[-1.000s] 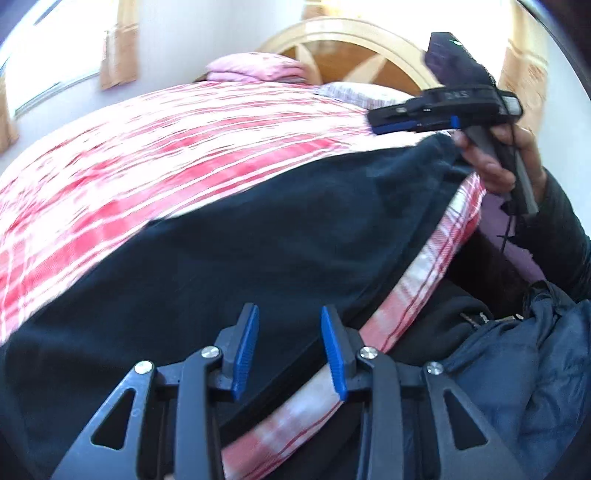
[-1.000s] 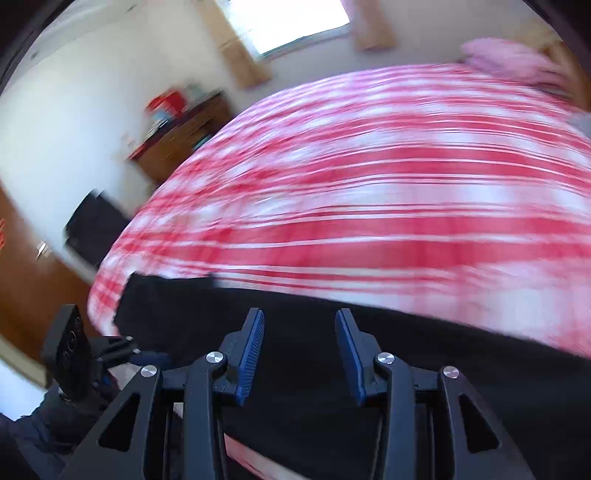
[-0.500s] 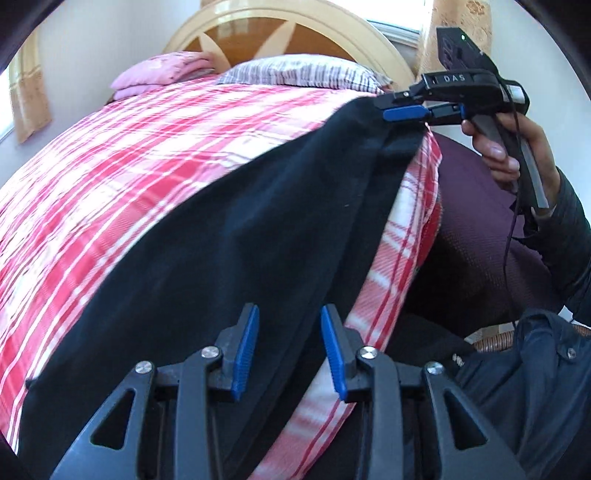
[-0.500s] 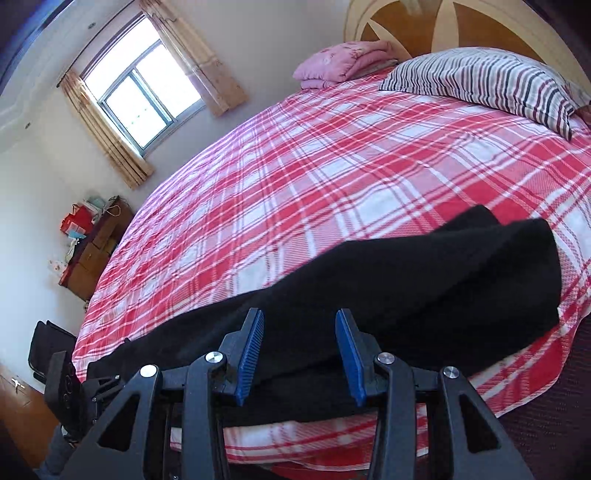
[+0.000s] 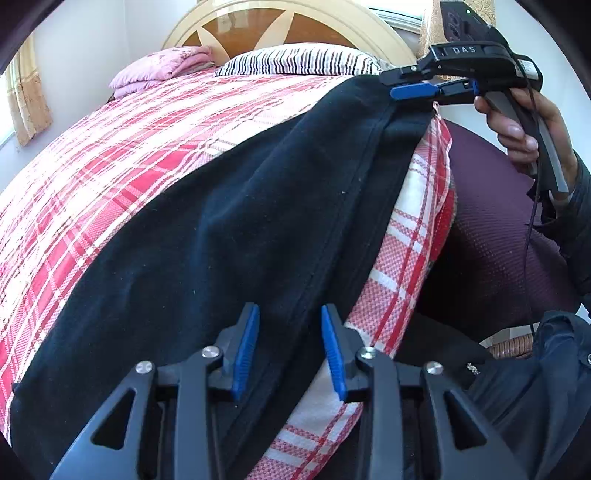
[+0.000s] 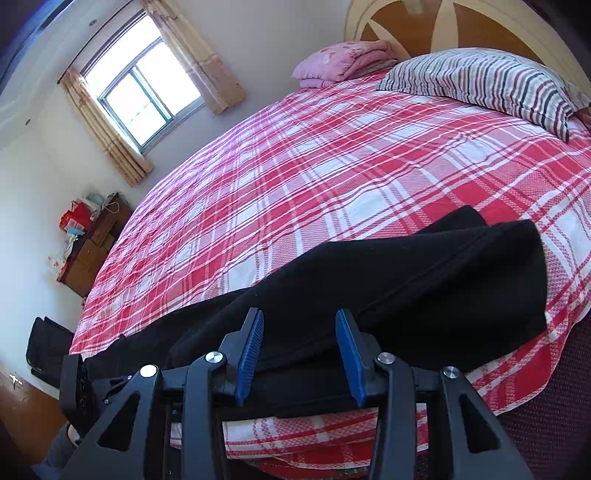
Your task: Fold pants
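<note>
Black pants (image 5: 229, 229) lie stretched along the near edge of a bed with a red and white plaid sheet (image 5: 110, 155). In the right wrist view the pants (image 6: 388, 288) run from the lower left to a folded end at the right. My left gripper (image 5: 290, 347) is open and empty, just above the pants near their lower end. My right gripper (image 6: 299, 350) is open and empty over the pants' near edge. In the left wrist view the right gripper (image 5: 413, 86) hovers at the far end of the pants.
A striped pillow (image 6: 480, 81) and a folded pink blanket (image 6: 343, 62) lie by the wooden headboard (image 5: 288, 26). A dark purple mattress side (image 5: 498, 236) drops off beside the sheet. A window (image 6: 140, 92) and a cluttered wooden dresser (image 6: 92, 243) stand at the far left.
Both grippers swung round to look toward the headboard. The pants now lie straight along the bed edge. Both grippers stayed open.
</note>
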Demonstrator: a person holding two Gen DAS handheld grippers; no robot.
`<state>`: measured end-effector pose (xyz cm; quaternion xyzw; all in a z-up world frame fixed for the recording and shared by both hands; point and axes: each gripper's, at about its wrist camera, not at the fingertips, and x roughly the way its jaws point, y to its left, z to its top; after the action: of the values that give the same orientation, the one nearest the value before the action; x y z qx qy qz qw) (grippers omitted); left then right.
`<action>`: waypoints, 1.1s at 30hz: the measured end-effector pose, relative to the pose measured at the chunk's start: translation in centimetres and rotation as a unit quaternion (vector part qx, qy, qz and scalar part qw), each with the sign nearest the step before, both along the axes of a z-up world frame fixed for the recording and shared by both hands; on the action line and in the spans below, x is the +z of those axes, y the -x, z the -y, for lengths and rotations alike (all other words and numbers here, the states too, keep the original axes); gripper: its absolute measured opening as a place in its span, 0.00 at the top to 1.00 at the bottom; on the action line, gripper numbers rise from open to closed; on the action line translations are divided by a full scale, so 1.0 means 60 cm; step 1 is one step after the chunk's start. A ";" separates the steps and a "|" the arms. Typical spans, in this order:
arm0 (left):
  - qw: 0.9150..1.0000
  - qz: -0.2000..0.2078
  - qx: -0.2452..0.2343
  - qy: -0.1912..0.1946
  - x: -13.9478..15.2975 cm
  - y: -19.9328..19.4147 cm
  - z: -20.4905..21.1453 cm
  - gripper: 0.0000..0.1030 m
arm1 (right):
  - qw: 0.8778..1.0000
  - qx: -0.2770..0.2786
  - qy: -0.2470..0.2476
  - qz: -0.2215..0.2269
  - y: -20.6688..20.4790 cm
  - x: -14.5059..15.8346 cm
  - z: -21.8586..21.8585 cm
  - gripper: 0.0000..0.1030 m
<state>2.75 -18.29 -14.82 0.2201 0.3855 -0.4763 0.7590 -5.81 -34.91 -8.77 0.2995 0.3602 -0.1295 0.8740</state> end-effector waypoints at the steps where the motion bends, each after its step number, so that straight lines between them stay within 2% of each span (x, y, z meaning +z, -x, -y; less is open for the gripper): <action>1: 1.000 0.000 0.002 0.000 0.001 -0.001 -0.002 0.69 | 1.000 -0.005 -0.001 0.001 0.004 0.002 0.005 0.58; 7: 0.998 -0.041 0.028 0.027 0.006 -0.021 -0.015 0.85 | 0.999 -0.042 -0.006 0.018 0.048 0.018 0.036 0.58; 15: 0.998 -0.044 0.029 0.035 0.009 -0.017 -0.012 0.91 | 0.990 -0.105 -0.081 0.051 0.103 0.005 0.104 0.58; 18: 0.997 -0.045 0.038 0.043 0.013 -0.023 -0.019 0.93 | 0.988 -0.117 -0.080 0.059 0.104 0.002 0.117 0.58; 22: 0.997 -0.051 0.034 0.043 0.007 -0.024 -0.018 0.93 | 0.981 -0.137 -0.123 0.062 0.090 -0.013 0.149 0.58; 23: 0.997 -0.052 0.035 0.041 0.004 -0.023 -0.016 0.93 | 0.979 -0.144 -0.130 0.061 0.085 -0.016 0.158 0.60; 24: 0.997 -0.051 0.032 0.038 0.000 -0.022 -0.013 0.93 | 0.979 -0.148 -0.131 0.057 0.074 -0.016 0.169 0.67; 25: 0.998 -0.050 0.031 0.038 -0.001 -0.021 -0.012 0.93 | 0.980 -0.144 -0.124 0.053 0.064 -0.011 0.173 0.92; 26: 0.997 -0.050 0.031 0.040 -0.002 -0.021 -0.012 0.93 | 0.983 -0.137 -0.113 0.052 0.049 -0.002 0.177 0.97; 33: 0.995 -0.069 0.037 0.057 -0.005 -0.031 -0.018 0.93 | 0.992 -0.078 -0.056 0.076 -0.028 0.086 0.156 0.98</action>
<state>4.60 -17.19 -15.12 0.1286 0.4174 -0.4831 0.7588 -4.11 -44.28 -3.63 0.3842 0.2751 -0.1531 0.8679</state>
